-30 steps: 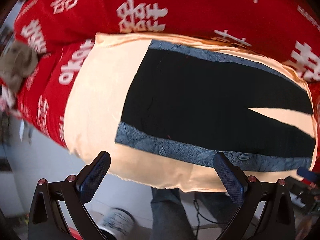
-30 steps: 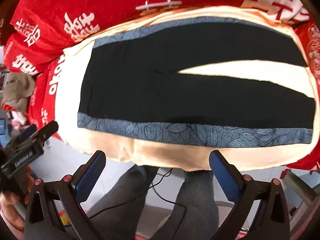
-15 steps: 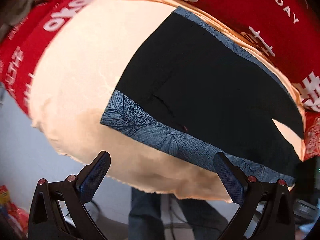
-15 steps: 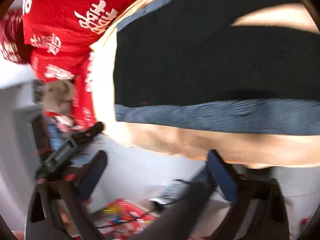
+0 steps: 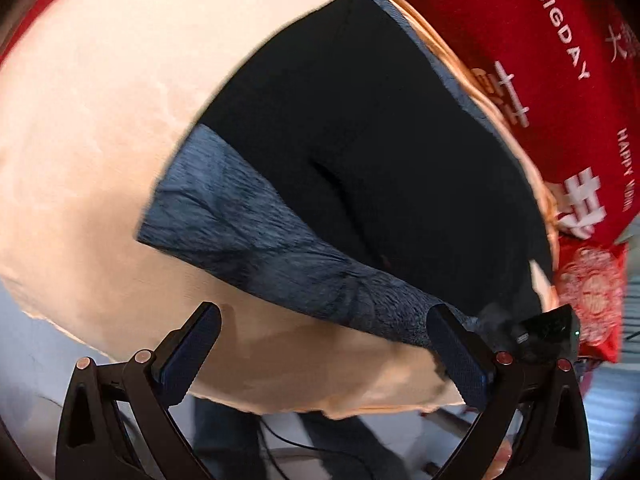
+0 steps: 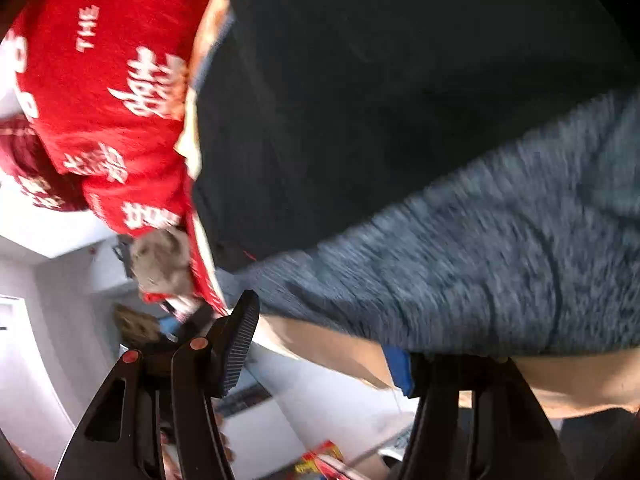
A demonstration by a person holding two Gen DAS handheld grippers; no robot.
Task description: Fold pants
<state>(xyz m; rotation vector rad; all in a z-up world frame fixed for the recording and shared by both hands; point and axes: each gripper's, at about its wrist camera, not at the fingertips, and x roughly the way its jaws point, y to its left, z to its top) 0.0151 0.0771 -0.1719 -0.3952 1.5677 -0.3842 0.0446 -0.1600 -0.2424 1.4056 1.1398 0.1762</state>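
Left tool (image 5: 322, 350): black frame, two dark blue ribbed pads spread wide, released, nothing between them. It hangs over the near edge of the surface, pointing steeply down at it. Through the gap between the pads shows the peach-coloured cloth (image 5: 92, 128) covering the surface, and just beyond it the patterned grey-blue side stripe (image 5: 256, 236) of the pants.

Right tool (image 6: 320, 344): same build, seen in the right wrist view, heavily blurred. Its jaws have just been closing from their widest and stand partly drawn in. The left pad is in open air off the edge of the surface; the right pad sits at the near edge of the cloth, right under the grey-blue stripe. Whether a pad presses on fabric cannot be told from the blur; no clamp on the stripe is visible, so the tool reads as unclenched.

Black pants with grey-blue side stripes (image 5: 360, 128): lying flat on the peach cloth, near stripe running along the near edge, second stripe along the far edge. A small wedge of peach cloth shows at the right, where the legs part.

Red cloth with white characters and lettering (image 5: 520, 40): beyond the peach cloth, lying against its far edge; also at upper left in the right wrist view.

Small grey-brown crumpled cloth item (image 6: 162, 260): at the red cloth's edge, off the corner of the surface.
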